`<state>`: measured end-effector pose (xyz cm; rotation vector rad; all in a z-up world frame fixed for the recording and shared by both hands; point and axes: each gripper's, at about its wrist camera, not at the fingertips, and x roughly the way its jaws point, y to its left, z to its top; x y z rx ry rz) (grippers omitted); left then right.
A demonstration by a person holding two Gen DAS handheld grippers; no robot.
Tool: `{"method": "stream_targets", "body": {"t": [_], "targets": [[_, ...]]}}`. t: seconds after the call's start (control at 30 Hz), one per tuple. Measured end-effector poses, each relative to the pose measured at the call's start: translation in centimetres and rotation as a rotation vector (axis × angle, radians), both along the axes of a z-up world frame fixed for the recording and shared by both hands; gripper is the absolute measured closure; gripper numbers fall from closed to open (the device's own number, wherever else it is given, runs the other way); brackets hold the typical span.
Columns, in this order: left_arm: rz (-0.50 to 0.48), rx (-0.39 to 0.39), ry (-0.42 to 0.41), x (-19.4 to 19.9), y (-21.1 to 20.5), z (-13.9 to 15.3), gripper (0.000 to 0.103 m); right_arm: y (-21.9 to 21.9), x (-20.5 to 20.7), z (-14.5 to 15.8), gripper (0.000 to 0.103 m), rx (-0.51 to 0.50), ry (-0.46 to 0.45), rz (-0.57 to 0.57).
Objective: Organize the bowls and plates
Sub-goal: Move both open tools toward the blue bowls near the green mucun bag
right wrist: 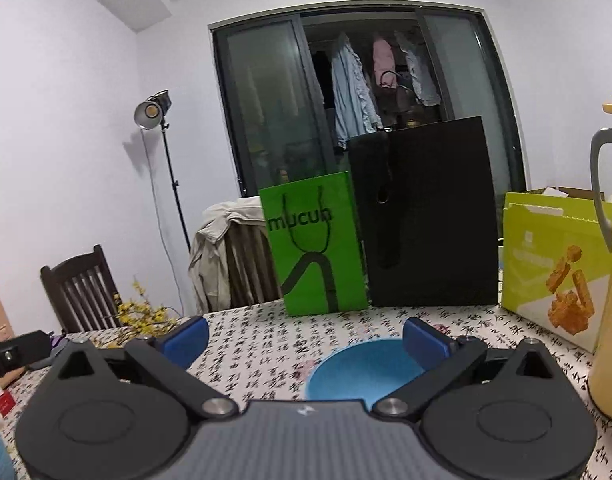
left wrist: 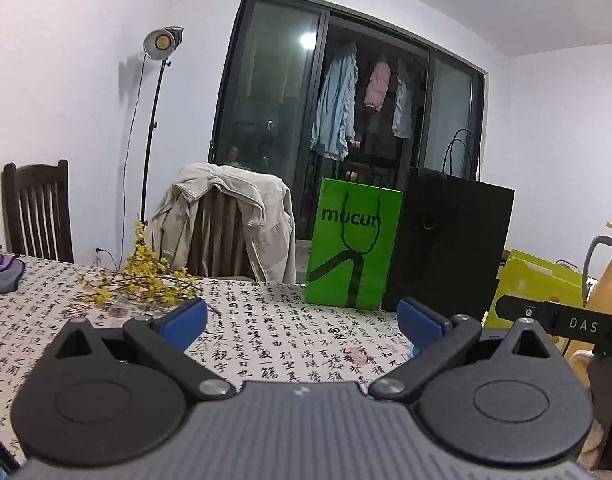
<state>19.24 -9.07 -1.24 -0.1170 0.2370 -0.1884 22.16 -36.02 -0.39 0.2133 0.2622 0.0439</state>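
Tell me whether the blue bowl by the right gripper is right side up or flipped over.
Right side up. The blue bowl shows its hollow inside and rim facing up on the tablecloth; nothing shows inside it, though the open right gripper hides part.

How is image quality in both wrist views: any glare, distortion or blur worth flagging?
Left wrist view: strong fisheye bending of the window frame, a bright reflection on the glass, and the studio lamp shining toward the lens. Right wrist view: same bending, the blue bowl slightly soft, corners vignetted.
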Motion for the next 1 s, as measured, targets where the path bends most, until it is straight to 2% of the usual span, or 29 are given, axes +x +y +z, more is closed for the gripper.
{"method": "stream_targets", "body": {"t": [0.2, 0.43, 0.6, 0.73, 1.0], "targets": [[-0.019, -0.025, 0.061, 3.8, -1.8, 0.5, 0.0, -1.7, 2.4, 0.1, 0.0, 0.028, 0.029, -0.041], [-0.012, -0.021, 0.104, 7.6, -3.9, 0.1, 0.0, -3.6, 5.9, -0.6, 0.0, 0.061, 0.084, -0.106], [-0.029, -0.013, 0.129, 10.3, -5.3, -0.8, 0.0, -4.6, 8.2, -2.0, 0.0, 0.072, 0.129, -0.118], [-0.045, -0.014, 0.185, 12.5, -6.3, -1.7, 0.0, -5.4, 9.2, -3.0, 0.0, 0.075, 0.153, -0.117], [-0.071, 0.003, 0.257, 15.0, -9.0, -3.3, 0.0, -7.8, 10.6, -4.6, 0.0, 0.126, 0.199, -0.159]]}}
